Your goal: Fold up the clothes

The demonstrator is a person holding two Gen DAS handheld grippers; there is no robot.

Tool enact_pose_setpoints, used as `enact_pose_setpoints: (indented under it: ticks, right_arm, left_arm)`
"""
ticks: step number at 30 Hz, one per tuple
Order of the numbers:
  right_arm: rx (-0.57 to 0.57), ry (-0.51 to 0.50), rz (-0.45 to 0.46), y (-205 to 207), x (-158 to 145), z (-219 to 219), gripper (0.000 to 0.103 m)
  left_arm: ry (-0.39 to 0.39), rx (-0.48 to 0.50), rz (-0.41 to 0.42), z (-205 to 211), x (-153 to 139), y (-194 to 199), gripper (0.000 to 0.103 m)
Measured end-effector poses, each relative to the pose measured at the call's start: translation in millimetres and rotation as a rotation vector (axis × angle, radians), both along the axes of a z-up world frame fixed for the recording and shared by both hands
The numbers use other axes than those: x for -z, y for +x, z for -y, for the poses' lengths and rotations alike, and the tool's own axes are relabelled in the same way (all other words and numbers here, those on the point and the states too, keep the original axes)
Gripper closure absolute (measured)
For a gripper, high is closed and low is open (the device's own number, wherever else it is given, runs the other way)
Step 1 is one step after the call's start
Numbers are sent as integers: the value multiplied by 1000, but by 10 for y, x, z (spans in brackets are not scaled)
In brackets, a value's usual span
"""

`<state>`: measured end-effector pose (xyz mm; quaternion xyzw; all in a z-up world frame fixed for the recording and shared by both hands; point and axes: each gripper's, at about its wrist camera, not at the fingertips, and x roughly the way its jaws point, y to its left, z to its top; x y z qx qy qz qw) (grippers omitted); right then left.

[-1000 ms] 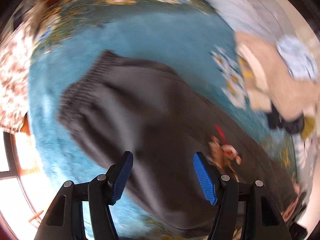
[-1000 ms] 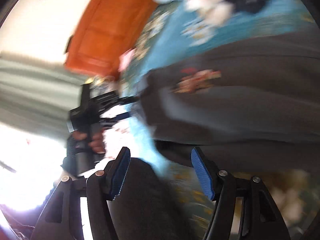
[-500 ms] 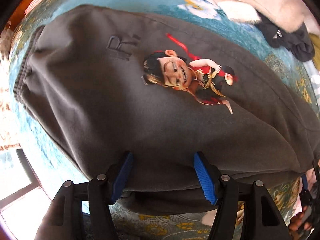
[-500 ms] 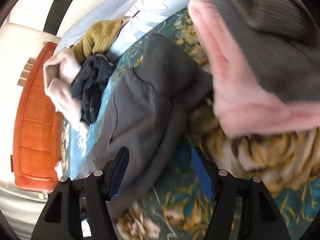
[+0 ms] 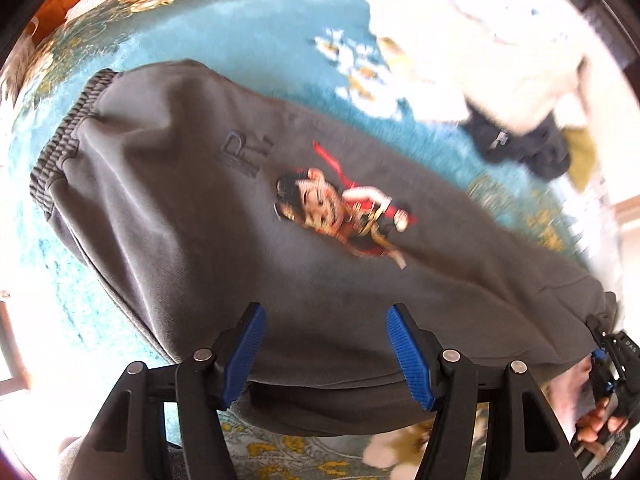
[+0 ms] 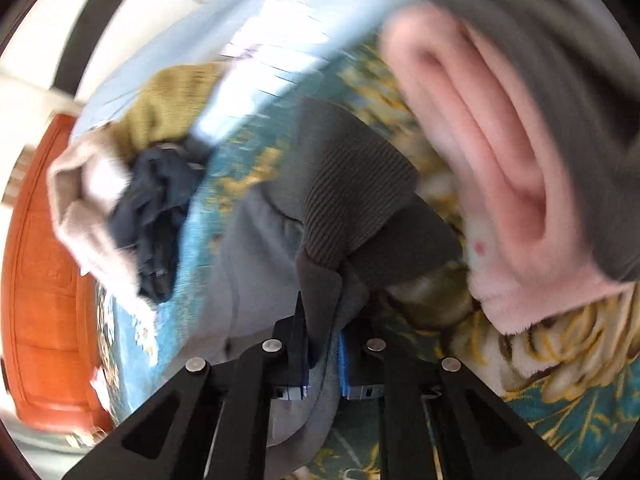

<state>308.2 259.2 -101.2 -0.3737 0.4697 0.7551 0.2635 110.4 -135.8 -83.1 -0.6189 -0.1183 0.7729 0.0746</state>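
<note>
Dark grey sweatpants (image 5: 192, 216) with a cartoon figure print (image 5: 340, 216) and an embossed R lie spread on the teal flowered bedcover (image 5: 256, 36). Their ribbed waistband (image 5: 64, 140) is at the left. My left gripper (image 5: 324, 344) is open, its blue pads (image 5: 244, 352) hovering over the near edge of the pants. My right gripper (image 6: 322, 356) is shut on a fold of the sweatpants (image 6: 320, 292) near a ribbed cuff (image 6: 348, 196). It also shows at the left wrist view's right edge (image 5: 600, 360).
A heap of cream, navy and olive clothes (image 5: 516, 120) lies past the pants; in the right wrist view it is at the left (image 6: 132, 184). Folded pink fleece (image 6: 500, 160) under a grey knit lies to the right. An orange wooden door (image 6: 44, 288) stands behind.
My right gripper has closed on the edge of the sweatpants; it was open half a second ago. My left gripper has stayed open and drawn back a little over the pants.
</note>
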Motion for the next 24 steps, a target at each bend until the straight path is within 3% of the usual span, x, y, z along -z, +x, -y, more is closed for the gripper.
enact_pose_setpoints:
  ticks: [5, 7, 10, 13, 18, 22, 24]
  right_arm:
    - [-247, 304, -27, -462, -921, 618, 92]
    - [-373, 418, -52, -708, -1207, 1016, 92]
    - [-562, 540, -73, -1095, -1363, 1725, 92]
    - [-749, 549, -27, -1469, -1214, 2430, 92]
    - [-992, 565, 155, -1887, -580, 3388, 92]
    - [-1041, 526, 218, -1872, -312, 3583, 87]
    - [-1073, 494, 192, -1809, -321, 3583, 86]
  left_arm:
    - [166, -120, -72, 436, -322, 171, 36]
    - [159, -168, -76, 641, -391, 164, 36]
    - [164, -249, -89, 981, -488, 154, 36]
    - [173, -337, -106, 1351, -534, 167, 36]
    - [144, -450, -75, 1896, -475, 368, 36]
    - [147, -506, -39, 2101, -298, 467, 35]
    - [169, -522, -12, 2131, -228, 469, 36]
